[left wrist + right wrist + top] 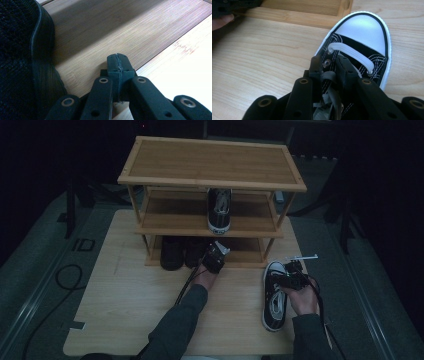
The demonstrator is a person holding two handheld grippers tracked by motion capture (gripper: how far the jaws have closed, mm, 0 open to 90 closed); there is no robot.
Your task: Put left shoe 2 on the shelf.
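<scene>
A black-and-white sneaker (274,300) lies on the table at the right, toe toward the rack. In the right gripper view its white toe cap (362,27) points away from me. My right gripper (290,277) sits over its laces, and its jaws (329,63) are closed on the eyelet strip next to the first lace. My left gripper (214,256) is at the front of the rack's bottom shelf. Its jaws (117,63) are shut with nothing between them, just right of a dark shoe (22,57).
A three-tier bamboo rack (210,162) stands at the table's far side. A matching sneaker (219,210) sits on its middle shelf. Two dark shoes (172,252) stand on the bottom shelf (112,27). Bare wooden table (125,295) lies in front at the left.
</scene>
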